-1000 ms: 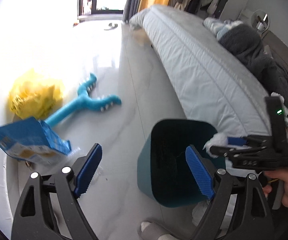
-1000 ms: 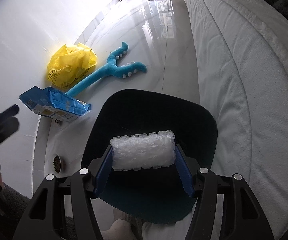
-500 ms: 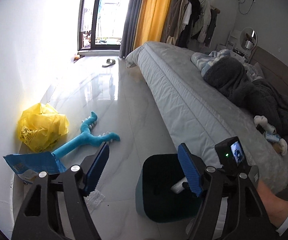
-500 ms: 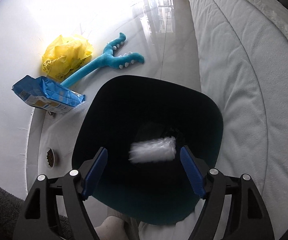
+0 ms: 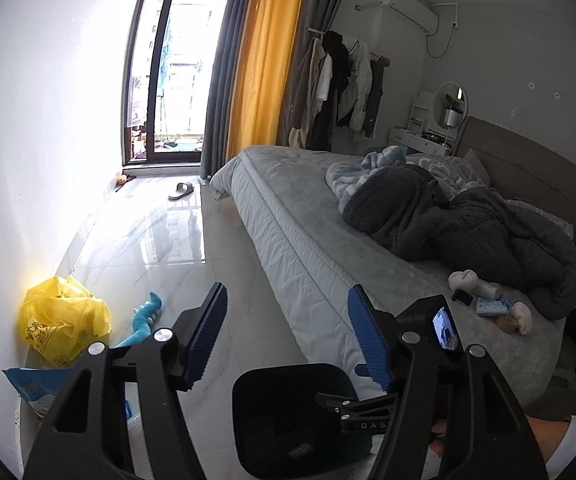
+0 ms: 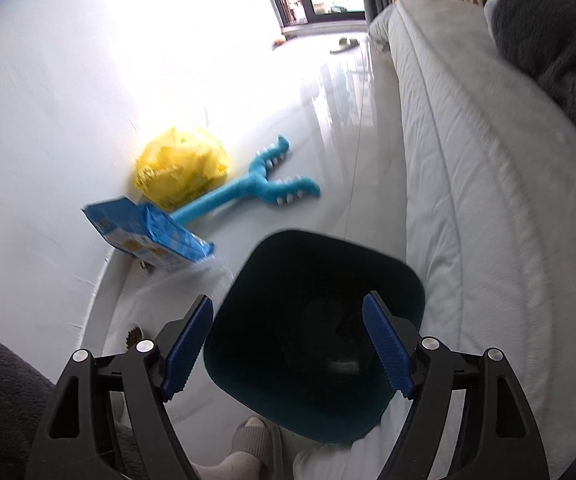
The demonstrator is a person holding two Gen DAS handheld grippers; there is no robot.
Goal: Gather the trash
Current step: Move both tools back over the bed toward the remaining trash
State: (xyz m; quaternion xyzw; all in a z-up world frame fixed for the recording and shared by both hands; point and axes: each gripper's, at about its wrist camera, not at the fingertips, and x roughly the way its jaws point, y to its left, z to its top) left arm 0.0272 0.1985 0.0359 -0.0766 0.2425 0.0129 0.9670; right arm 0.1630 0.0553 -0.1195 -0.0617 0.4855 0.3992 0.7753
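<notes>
A dark teal trash bin (image 6: 316,336) stands on the floor beside the bed; it also shows in the left wrist view (image 5: 288,420). A pale piece of bubble wrap (image 6: 344,366) lies at its bottom. My right gripper (image 6: 288,344) is open and empty above the bin's mouth. My left gripper (image 5: 288,336) is open and empty, raised and facing the room. A yellow plastic bag (image 6: 180,172) and a blue snack bag (image 6: 148,236) lie on the floor by the wall, both also in the left wrist view, the yellow bag (image 5: 64,324) above the blue bag (image 5: 32,388).
A blue plush toy (image 6: 248,192) lies on the shiny floor. The bed (image 5: 308,232) with a grey blanket (image 5: 468,224) runs along the right, with small items (image 5: 488,304) on it. A slipper (image 5: 182,190) lies near the balcony door. My slippered foot (image 6: 248,448) is beside the bin.
My right gripper opened and the bubble wrap dropped into the bin. The left gripper tilted up from the floor toward the room. The right view swung up toward the window.
</notes>
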